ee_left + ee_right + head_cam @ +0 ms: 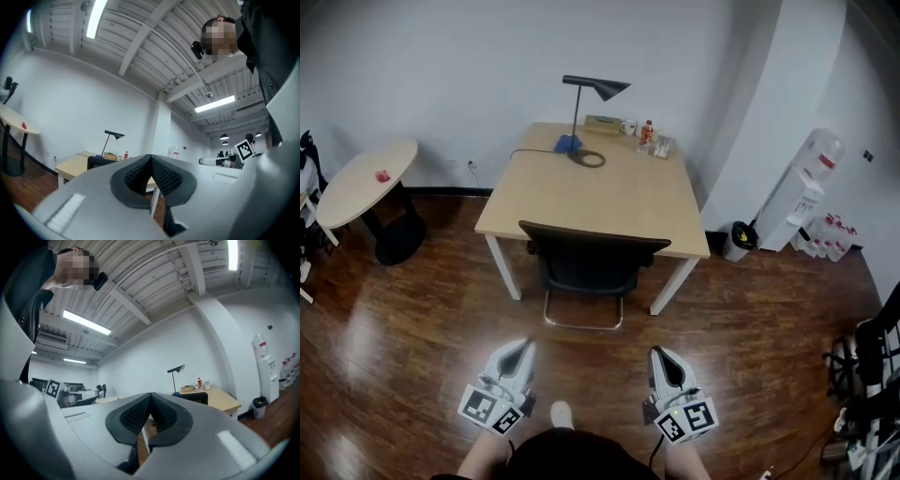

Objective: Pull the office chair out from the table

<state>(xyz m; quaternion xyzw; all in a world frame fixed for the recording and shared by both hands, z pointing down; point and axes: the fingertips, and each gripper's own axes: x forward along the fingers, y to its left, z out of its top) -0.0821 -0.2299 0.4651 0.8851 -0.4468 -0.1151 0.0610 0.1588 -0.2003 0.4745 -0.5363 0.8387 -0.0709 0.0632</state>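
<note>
The black office chair [586, 264] sits tucked at the table's [609, 192] near edge, well apart from the left gripper [523, 347] and right gripper [662, 355], both closed and empty, so this looks like the approach: next, open and grasp its backrest [592, 240].

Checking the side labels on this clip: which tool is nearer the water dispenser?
Right. In the head view the right tool is below and left of the water dispenser; the left tool is further left still, about level with the right one.
</note>
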